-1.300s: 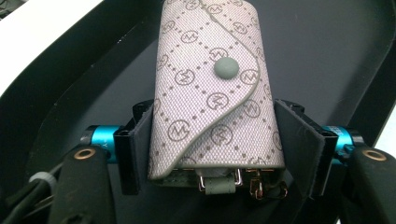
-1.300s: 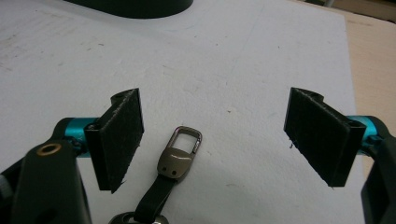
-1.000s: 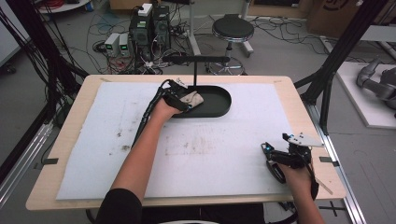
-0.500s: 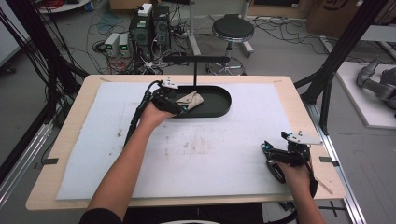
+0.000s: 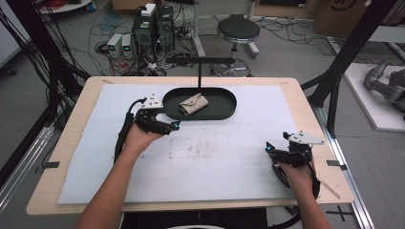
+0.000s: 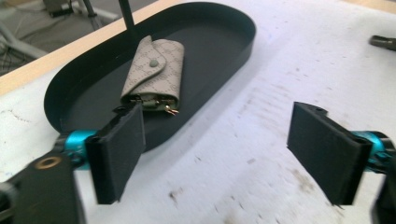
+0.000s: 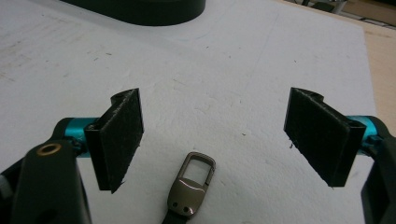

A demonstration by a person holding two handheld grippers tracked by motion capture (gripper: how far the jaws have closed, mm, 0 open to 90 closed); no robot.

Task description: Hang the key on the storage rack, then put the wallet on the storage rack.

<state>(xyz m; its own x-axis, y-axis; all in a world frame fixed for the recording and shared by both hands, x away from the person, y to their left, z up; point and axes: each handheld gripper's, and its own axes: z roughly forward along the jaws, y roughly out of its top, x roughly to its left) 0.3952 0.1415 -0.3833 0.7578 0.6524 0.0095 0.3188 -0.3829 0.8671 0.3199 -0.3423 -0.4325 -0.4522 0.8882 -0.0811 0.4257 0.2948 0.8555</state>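
White mat (image 5: 200, 157) on my table (image 5: 305, 102); tray (image 5: 224, 112) at far edge holds pouch (image 5: 192, 103); both my grippers (image 5: 173, 126) (image 5: 268, 148) released.

Even, diffuse overhead light; soft, faint shadows on the white surface (image 5: 229, 167). High view slightly soft and grainy. Gripper views sharp centrally, jaws blurred near the lower edge.
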